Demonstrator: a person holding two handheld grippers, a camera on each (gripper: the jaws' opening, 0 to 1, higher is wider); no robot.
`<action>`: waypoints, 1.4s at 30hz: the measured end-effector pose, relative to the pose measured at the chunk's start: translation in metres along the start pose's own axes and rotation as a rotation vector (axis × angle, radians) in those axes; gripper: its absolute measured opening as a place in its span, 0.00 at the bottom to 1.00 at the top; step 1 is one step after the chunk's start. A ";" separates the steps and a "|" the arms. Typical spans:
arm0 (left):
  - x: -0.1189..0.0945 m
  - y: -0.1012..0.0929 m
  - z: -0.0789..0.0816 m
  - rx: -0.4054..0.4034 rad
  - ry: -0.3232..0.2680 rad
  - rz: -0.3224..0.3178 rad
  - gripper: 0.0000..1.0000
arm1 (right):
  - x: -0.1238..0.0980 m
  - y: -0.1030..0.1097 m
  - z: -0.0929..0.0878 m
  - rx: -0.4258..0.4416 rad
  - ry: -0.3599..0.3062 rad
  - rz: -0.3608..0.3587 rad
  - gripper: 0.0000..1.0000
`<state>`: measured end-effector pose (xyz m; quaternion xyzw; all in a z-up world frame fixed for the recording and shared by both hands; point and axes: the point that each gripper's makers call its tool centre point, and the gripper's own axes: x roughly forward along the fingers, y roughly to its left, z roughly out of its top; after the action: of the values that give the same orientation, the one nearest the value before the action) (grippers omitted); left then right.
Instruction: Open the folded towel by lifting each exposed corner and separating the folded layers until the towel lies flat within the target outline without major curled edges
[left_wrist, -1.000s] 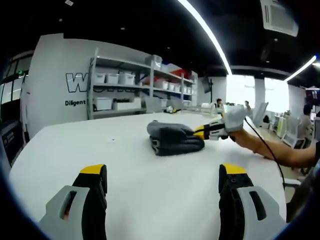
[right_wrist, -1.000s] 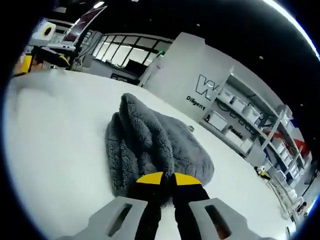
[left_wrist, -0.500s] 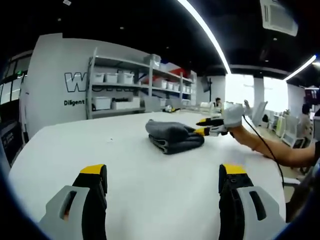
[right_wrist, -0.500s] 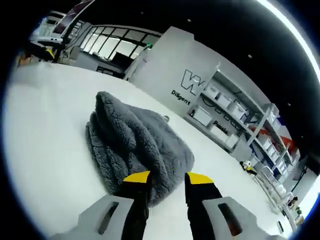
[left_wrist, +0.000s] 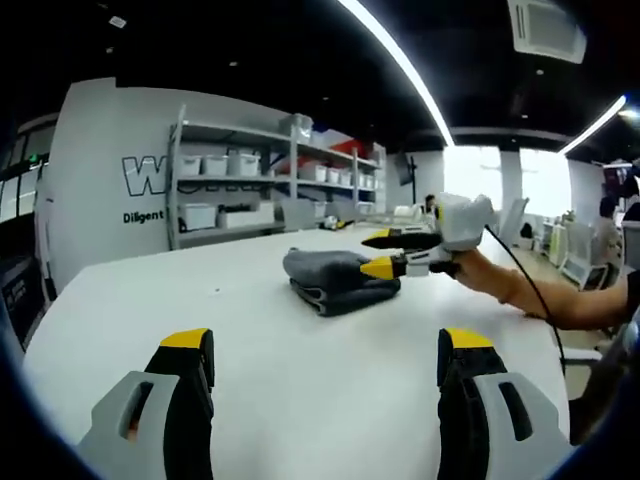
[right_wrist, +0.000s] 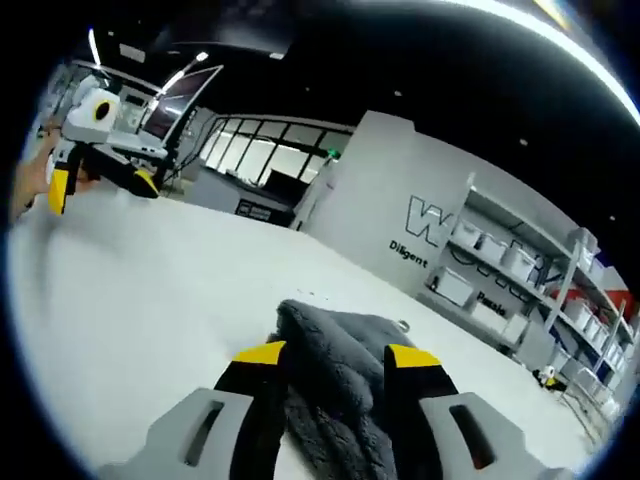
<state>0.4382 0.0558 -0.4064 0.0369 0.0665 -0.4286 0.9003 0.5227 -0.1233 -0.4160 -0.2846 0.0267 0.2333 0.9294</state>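
Folded grey towel on white table, two hand-held grippers in attendance.

Right gripper: held level above the table at the towel's right side, forearm extended from the right; jaws parted, yellow tips stacked one above the other, lower tip at the towel's edge; whether it touches cannot be told. In the right gripper view its jaws stand apart over the towel, nothing between them. Left gripper: low over the near table, jaws wide, holding nothing, well apart from the towel. Towel: mid-table, still folded in thick layers, long axis roughly left to right. Room: grey wall with lettering, shelving with white bins, ceiling strip light.
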 end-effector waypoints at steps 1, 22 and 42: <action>0.000 0.001 0.000 -0.001 0.001 0.000 0.91 | 0.004 0.008 0.005 -0.038 -0.014 0.018 0.39; 0.006 0.001 -0.009 -0.020 0.026 -0.006 0.91 | 0.062 0.022 -0.010 -0.268 0.088 -0.026 0.07; 0.005 0.004 -0.013 -0.022 0.040 0.004 0.91 | 0.016 -0.032 0.010 -0.031 -0.048 -0.112 0.04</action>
<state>0.4429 0.0563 -0.4200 0.0354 0.0891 -0.4253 0.8999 0.5504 -0.1344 -0.3939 -0.2943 -0.0150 0.1878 0.9369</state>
